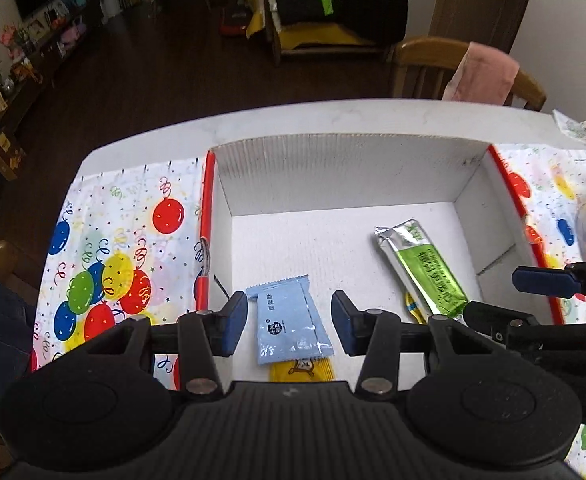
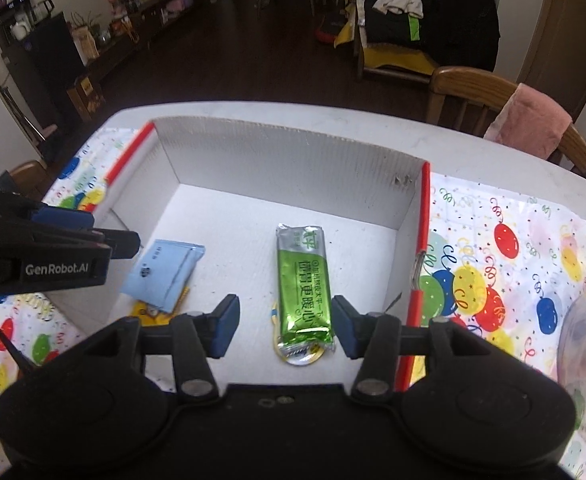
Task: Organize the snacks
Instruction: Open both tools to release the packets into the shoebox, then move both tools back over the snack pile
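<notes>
A white box (image 1: 333,168) with red edges stands on the table (image 1: 293,116), on a cloth with balloons (image 1: 125,240). Inside the box, a blue packet (image 1: 289,320) lies flat on the bottom at the left part, and it partly covers a yellow packet (image 1: 305,370). A green packet (image 2: 303,280) lies at the right part, on top of another yellow wrapper (image 2: 299,354) that shows only at its near end. The left gripper (image 1: 289,322) hangs above the blue packet with the jaws partly open, and the pads do not touch it. The right gripper (image 2: 285,326) hangs above the near end of the green packet, also partly open and holding nothing.
</notes>
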`<state>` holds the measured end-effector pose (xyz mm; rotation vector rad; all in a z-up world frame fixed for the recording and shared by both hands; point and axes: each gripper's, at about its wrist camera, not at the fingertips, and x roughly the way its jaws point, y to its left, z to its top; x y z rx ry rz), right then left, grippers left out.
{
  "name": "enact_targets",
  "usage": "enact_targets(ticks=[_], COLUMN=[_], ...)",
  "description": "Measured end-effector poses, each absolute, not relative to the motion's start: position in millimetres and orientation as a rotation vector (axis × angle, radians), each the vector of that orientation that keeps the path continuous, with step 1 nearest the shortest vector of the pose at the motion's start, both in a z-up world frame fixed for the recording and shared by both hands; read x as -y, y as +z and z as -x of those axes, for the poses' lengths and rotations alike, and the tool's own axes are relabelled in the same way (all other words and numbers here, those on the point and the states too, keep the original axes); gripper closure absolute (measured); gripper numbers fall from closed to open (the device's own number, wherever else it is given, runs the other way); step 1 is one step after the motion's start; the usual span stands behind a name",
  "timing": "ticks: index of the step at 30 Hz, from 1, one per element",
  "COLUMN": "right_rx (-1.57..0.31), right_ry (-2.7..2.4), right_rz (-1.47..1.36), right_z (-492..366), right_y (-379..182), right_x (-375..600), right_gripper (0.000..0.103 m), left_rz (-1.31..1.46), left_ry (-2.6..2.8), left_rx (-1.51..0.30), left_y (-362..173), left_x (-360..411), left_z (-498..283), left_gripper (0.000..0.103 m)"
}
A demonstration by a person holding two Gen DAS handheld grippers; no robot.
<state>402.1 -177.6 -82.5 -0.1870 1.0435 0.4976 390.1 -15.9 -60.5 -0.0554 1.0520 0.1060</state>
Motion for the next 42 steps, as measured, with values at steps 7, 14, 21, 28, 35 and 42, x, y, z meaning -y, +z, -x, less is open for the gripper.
enact_targets(ticks=[7,14,21,28,35,42], right_rx=[-1.0,-0.959,-0.915,-0.884,-0.87,-0.857], right_ry=[0.504,0.52,0.543,0.57,0.601,0.623], right_rz=[0.129,0.089,0.045,0.021,-0.01,-0.016], right_z=[-372.3,-341.7,-309.1,-276.9,-245.5,-220.8], right_y=[-58.9,-40.4,-27.0,-18.2,-16.9,-20.1], right_x=[182.9,182.3,180.9,178.3,177.2,176.9], right_gripper=[0.051,0.047,0.039,0.031,0.02,0.014], left_rz=[0.05,0.052,0.039,0.029,0.026,0.033], left_ry=[0.069,0.03,-0.001,-0.014,-0.032,-0.029], left_rx=[-0.995,-0.948,-0.895,-0.846,-0.801,-0.78], left_y=[-41.5,-24.3,-8.9,0.6,5.0,2.2], left_x=[17.0,14.8,10.1,2.5,-6.4,-13.3], left_z=[-357.8,-322.5,-285.3,-248.0,-210.7,-179.8], left_gripper=[0.058,0.058,0.056,0.05,0.04,0.029])
